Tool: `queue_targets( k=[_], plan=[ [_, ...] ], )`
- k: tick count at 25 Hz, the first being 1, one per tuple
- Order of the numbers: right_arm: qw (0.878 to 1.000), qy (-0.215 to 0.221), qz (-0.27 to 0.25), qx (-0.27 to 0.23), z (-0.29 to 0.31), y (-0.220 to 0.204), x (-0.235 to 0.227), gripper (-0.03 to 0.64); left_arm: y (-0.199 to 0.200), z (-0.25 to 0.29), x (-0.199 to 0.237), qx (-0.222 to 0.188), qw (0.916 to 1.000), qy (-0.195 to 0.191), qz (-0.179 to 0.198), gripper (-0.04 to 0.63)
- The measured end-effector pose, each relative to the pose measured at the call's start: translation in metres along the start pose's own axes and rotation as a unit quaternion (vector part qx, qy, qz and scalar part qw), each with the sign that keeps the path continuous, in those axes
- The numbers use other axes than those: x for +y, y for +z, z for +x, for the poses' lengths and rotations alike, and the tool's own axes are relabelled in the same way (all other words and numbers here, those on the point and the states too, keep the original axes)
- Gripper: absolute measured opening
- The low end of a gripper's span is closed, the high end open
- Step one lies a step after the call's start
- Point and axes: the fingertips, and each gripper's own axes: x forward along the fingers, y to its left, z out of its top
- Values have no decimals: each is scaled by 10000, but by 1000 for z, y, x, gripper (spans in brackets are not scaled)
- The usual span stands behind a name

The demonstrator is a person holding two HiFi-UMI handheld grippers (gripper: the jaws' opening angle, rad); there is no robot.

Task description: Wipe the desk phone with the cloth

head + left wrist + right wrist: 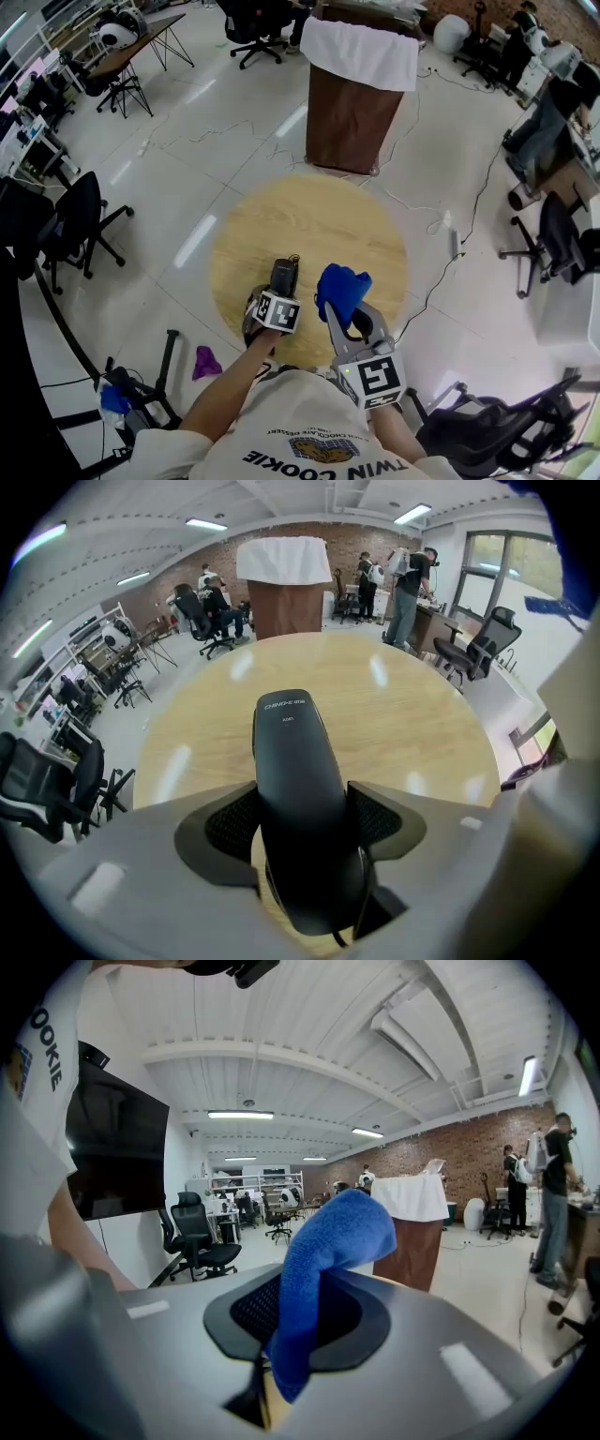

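Wiping not yet begun; left gripper (302, 822) gapes loosely round the phone (291, 752); right gripper (300, 1321) pinches the cloth (333, 1232), due onto the phone next.

The person's white shirt (302, 433) reads "TWIN COOKIE", seen upside down. The black phone handset (300, 799) carries small white print, too small to read.

Black desk phone handset (295, 789), bright blue cloth (323, 1251), pale wood-grain table (319, 225), brown lectern (352, 127) under white cover (361, 52)
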Motion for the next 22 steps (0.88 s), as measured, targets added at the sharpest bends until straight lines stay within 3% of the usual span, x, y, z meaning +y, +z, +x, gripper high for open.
queue_targets(
  k=[14, 22],
  plan=[
    [10000, 37, 21, 24, -3, -4, 3, 58, 5, 2, 3, -382, 9980, -392, -306, 270],
    [10000, -8, 26, 9, -7, -4, 5, 58, 4, -5, 3, -523, 9970, -520, -233, 264]
  ],
)
